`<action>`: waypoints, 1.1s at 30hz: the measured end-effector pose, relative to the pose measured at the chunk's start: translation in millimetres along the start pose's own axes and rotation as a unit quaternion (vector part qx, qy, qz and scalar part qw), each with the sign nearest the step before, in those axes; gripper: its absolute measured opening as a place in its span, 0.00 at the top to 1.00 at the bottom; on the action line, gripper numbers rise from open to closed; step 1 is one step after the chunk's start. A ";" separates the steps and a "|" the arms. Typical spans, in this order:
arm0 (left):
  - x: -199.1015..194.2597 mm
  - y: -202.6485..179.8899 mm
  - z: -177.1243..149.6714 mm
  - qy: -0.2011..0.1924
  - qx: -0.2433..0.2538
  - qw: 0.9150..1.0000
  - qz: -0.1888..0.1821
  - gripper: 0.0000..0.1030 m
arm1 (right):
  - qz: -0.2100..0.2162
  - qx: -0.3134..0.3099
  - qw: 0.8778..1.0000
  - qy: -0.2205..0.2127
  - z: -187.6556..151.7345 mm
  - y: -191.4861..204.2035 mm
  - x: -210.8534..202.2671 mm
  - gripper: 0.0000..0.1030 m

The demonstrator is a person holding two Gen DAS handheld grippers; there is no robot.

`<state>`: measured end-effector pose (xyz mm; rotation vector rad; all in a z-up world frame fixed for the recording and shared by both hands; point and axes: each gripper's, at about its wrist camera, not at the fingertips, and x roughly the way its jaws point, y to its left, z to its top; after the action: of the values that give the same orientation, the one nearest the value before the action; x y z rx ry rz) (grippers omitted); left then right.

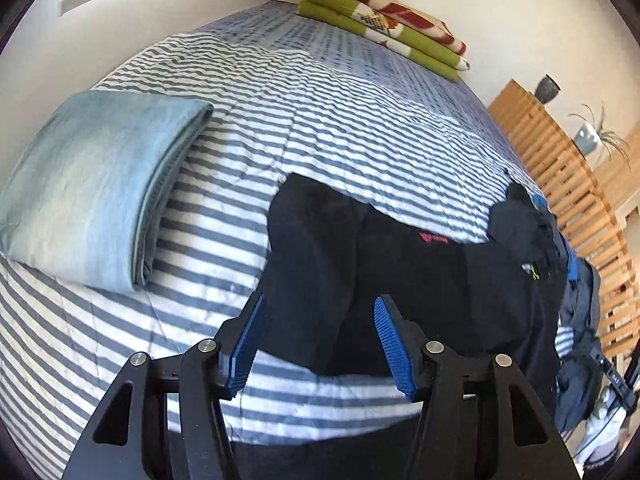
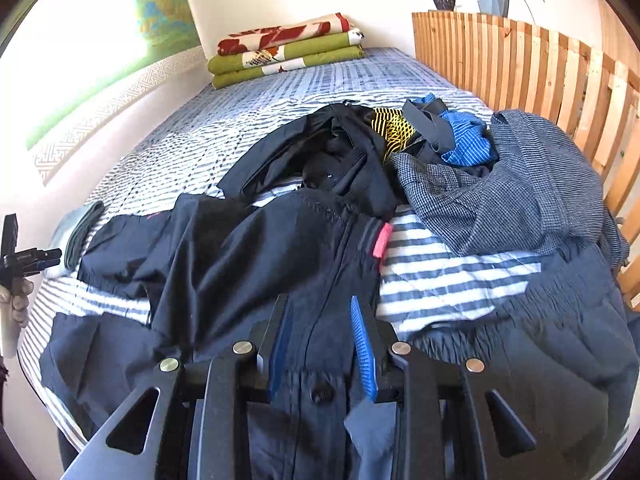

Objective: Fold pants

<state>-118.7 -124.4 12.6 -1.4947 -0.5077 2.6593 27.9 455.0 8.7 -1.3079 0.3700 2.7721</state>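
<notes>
Dark navy pants [image 2: 260,264] lie spread and rumpled across the striped bed [image 2: 440,280], waistband and button nearest the right wrist camera, with a pink tag [image 2: 382,240] at one side. My right gripper [image 2: 320,300] hovers over the waistband. Its blue pads stand a little apart, and the cloth shows in the gap without being pinched. My left gripper [image 1: 320,300] is open above a black pant leg [image 1: 360,248], with nothing between its fingers. The right wrist view shows the left gripper [image 2: 36,260] at its far left edge, held by a hand [image 2: 16,304].
Folded light-blue jeans [image 1: 92,192] rest on the bed to the left. A pile of loose clothes [image 2: 440,140] and a grey checked garment [image 2: 520,200] lie beyond the pants. Folded blankets [image 2: 288,52] sit at the far end. A wooden slatted frame [image 2: 520,60] runs along the right.
</notes>
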 end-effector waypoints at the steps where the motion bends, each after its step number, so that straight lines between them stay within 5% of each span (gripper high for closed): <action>1: 5.0 3.0 10.0 -0.001 -0.007 1.000 -0.002 0.35 | 0.002 0.006 1.000 0.005 7.7 -3.0 4.6 0.74; 8: 66.0 8.0 68.2 0.011 -0.033 0.999 0.007 0.30 | 0.005 0.061 0.997 0.052 57.0 -26.8 44.7 0.69; 14: 116.7 7.3 81.2 0.036 -0.051 0.998 0.010 0.30 | 0.016 0.096 0.992 0.083 83.7 -49.8 90.3 0.61; 25: 162.2 4.1 106.0 0.049 -0.030 0.998 0.021 0.23 | 0.008 0.116 0.986 0.121 70.9 -72.9 153.5 0.49; 33: 194.7 2.5 108.3 0.070 0.006 0.994 0.085 0.26 | 0.011 0.083 0.987 0.139 71.0 -60.4 173.2 0.36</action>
<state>-312.9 -115.7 -96.5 -1.7801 -0.3696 2.6446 -127.4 521.3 -92.2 -1.6551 0.6183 2.5101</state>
